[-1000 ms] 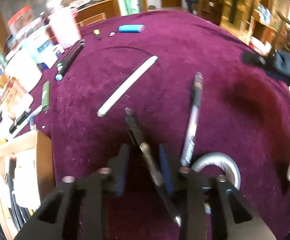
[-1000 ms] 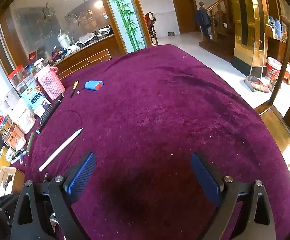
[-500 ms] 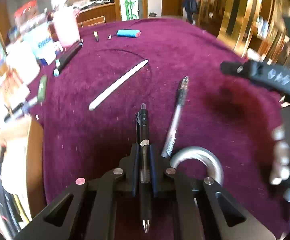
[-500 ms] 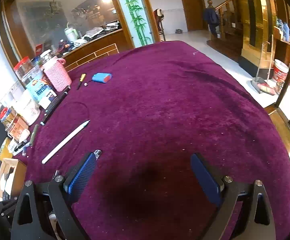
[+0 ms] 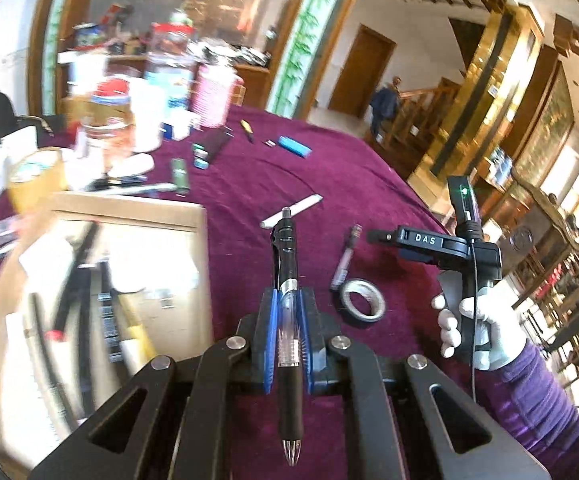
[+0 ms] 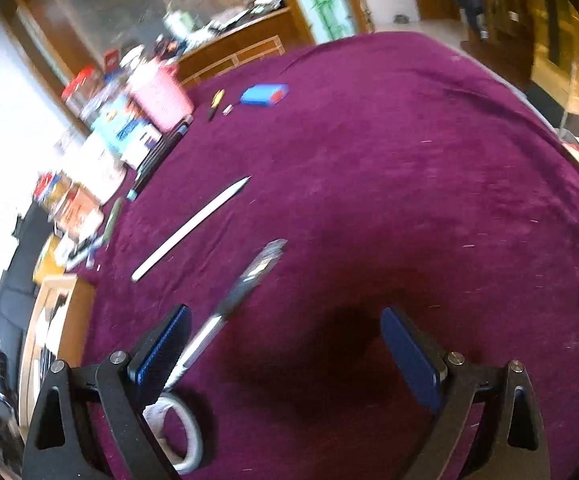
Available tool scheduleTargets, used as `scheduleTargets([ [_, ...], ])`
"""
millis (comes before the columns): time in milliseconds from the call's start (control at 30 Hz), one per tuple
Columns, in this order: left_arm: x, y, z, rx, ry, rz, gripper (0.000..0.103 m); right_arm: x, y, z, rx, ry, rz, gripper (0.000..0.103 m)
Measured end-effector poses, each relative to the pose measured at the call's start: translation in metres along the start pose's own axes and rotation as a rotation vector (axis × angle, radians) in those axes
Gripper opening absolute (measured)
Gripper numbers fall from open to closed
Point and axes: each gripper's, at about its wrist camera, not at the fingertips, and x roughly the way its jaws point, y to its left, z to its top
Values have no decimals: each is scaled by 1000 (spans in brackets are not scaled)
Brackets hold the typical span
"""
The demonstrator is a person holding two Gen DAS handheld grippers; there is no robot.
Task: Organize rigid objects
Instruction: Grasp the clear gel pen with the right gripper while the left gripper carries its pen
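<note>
Up close, the left gripper (image 5: 287, 320) stands clamped on a black pen (image 5: 288, 312), its blue pads pressed against the clear barrel. The pen runs lengthwise between the fingers, tip toward the camera and clip end pointing away, lifted clear of the purple cloth (image 5: 369, 168). Just left of it sits a cardboard box (image 5: 201, 264) holding long dark tools and white paper, blurred.

On the cloth beyond the gripper lie a white stylus (image 5: 309, 202), a second pen (image 5: 345, 258) with a grey barrel, and a tape roll (image 5: 362, 300) just beside that pen's near end. Farther off are a blue case (image 5: 294, 146) and a small yellow tool (image 5: 246, 128). Jars, packets and a pink basket (image 5: 215, 94) crowd the far left edge of the table.

To the right, a white-gloved hand (image 5: 485, 332) in a purple sleeve grips the handle of the right gripper (image 6: 285, 344). In its own view that gripper's jaws stand wide apart with nothing pressed between them. The second pen (image 6: 233, 300) lies slanting on the cloth just beside the left finger, its near end passing under it; whether they touch cannot be told. The tape roll (image 6: 187, 436) sits below that finger. The stylus (image 6: 191, 228) lies farther out, apart from both.
</note>
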Motion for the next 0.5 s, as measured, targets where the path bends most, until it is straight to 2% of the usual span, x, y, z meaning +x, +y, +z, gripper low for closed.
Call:
scheduleTargets([
  [133,-20,25,-10,-38,-29,20,10,28,40,4,-68,100,-94,93],
  [200,-25,38,-14,-67,-37,25,10,39,62,4,-128,99,-196,89],
  [267,-31,51,-19,-93,-48,38,10,44,79,-1,-188,78,-283,64],
  [367,-41,71,-27,-133,-61,67,10,39,92,-10,-241,44,-257,24],
  [500,-54,96,-36,-195,-69,87,10,26,87,-17,-173,26,-136,18],
])
